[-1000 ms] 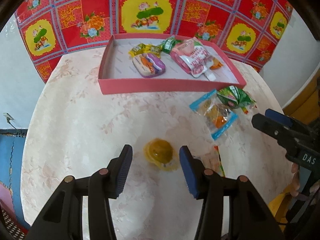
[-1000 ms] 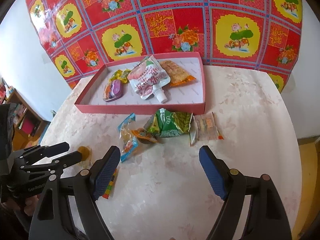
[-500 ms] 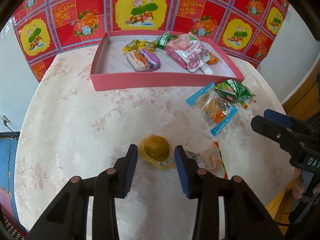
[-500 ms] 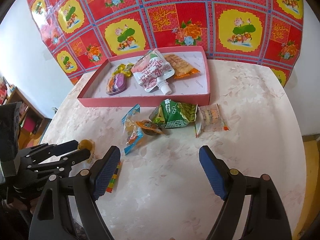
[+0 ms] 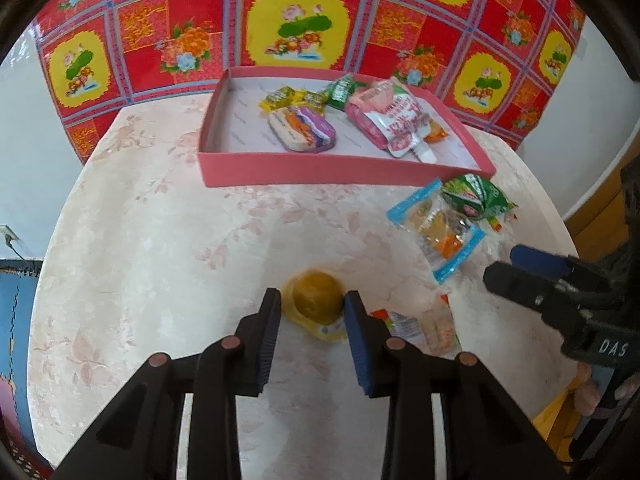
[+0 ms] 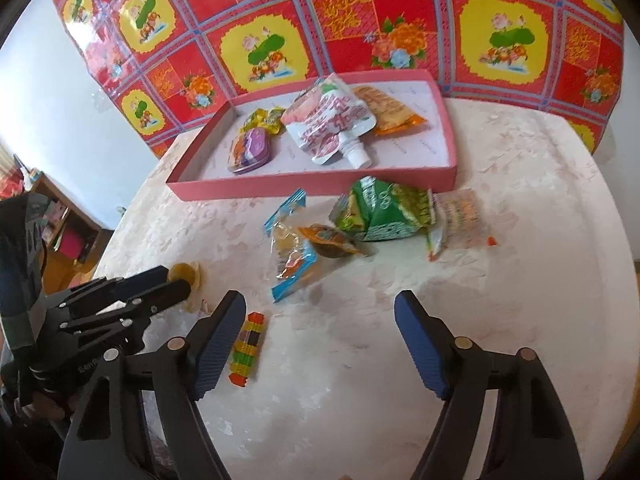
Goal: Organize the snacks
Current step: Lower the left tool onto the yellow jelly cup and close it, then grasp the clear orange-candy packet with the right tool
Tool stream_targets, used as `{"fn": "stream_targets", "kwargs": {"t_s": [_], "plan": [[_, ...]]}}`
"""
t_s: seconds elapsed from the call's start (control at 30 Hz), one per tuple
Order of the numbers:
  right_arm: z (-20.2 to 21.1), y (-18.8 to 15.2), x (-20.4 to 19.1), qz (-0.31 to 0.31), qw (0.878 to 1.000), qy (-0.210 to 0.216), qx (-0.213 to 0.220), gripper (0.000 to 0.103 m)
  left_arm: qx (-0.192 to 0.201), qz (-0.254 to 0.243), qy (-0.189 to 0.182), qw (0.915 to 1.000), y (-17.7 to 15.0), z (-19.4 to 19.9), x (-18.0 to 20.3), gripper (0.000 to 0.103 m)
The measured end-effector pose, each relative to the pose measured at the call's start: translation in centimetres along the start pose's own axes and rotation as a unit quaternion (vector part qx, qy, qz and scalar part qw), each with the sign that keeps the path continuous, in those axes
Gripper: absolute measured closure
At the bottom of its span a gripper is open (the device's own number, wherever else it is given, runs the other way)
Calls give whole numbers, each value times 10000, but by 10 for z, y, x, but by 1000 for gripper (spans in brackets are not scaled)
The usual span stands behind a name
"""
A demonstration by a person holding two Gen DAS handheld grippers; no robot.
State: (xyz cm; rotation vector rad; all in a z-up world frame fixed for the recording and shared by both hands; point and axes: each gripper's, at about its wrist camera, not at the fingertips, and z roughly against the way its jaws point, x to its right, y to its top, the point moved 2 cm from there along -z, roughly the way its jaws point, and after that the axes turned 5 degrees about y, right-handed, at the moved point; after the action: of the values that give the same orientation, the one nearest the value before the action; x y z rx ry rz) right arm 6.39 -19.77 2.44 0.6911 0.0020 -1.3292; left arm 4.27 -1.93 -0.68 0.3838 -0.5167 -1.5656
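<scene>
Closing around the yellow jelly cup (image 5: 316,295), the left gripper (image 5: 310,312) brackets it at the desk's (image 5: 160,248) near edge; both pads flank the dome, seemingly just touching, so this reads as the pickup for the pink tray (image 5: 320,168) at 12 o'clock, where several snacks already lie. The right gripper (image 6: 320,336) hovers with fingers wide but narrowing, nothing between them, probably waiting for the loose packets: the blue-edged packet (image 6: 294,256) at 11 o'clock, the green bag (image 6: 384,212) at 12.

Bright, even daylight — soft shadows, fisheye-bent edges, dark vignetted corners
</scene>
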Motion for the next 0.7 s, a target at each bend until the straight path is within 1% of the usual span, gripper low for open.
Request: {"fn": "stream_targets", "kwargs": {"t_s": [0.07, 0.13, 0.2, 0.4, 0.6, 0.7], "plan": [[-4, 0, -2, -11, 10000, 41, -34, 25, 16, 58, 31, 10000, 1, 0, -5, 69], [-8, 0, -5, -1, 10000, 72, -60, 29, 25, 114, 82, 9999, 1, -1, -11, 69], [-13, 2, -8, 36, 9999, 95, -105, 30, 29, 159, 104, 9998, 1, -2, -15, 69], [-24, 10, -22, 200, 9996, 163, -152, 33, 46, 202, 54, 9998, 0, -3, -19, 69], [-33, 18, -28, 222, 9994, 252, -121, 38, 51, 244, -41, 9997, -1, -3, -22, 69], [-39, 20, -31, 220, 9993, 271, -129, 38, 59, 253, -50, 9996, -2, -3, -23, 69]]}}
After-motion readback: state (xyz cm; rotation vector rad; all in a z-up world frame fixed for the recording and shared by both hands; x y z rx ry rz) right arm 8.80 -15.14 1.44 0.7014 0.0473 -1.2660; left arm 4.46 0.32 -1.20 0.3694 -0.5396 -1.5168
